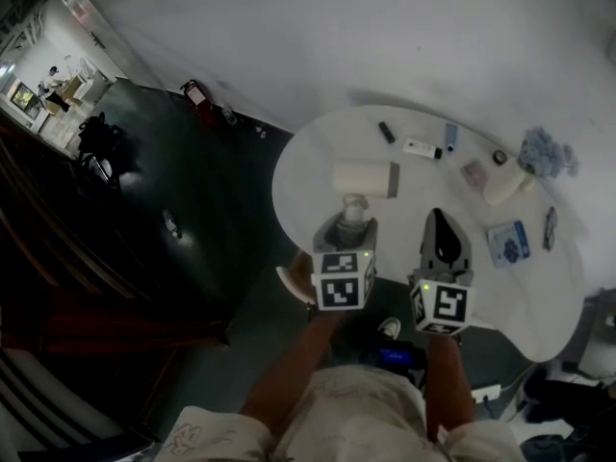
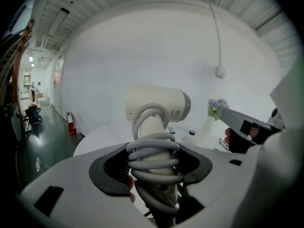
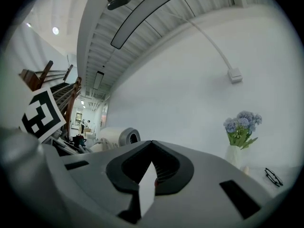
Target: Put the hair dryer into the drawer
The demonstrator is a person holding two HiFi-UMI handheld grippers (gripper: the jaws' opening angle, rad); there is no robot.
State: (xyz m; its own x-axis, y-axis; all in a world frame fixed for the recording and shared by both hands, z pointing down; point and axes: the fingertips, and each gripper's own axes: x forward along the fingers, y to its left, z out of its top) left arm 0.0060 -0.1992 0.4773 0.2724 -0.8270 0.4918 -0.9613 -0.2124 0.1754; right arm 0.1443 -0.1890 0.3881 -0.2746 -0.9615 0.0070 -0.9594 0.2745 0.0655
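Above the table, left claw clamps the hair dryer handle.

Cream hair dryer with cord-wrapped handle stands upright in left hand-held gripper.

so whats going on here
A person holds the dryer upright above the white table, with the left tongs shut on its handle. The right tongs are shut and empty beside it. No drawer is in view.
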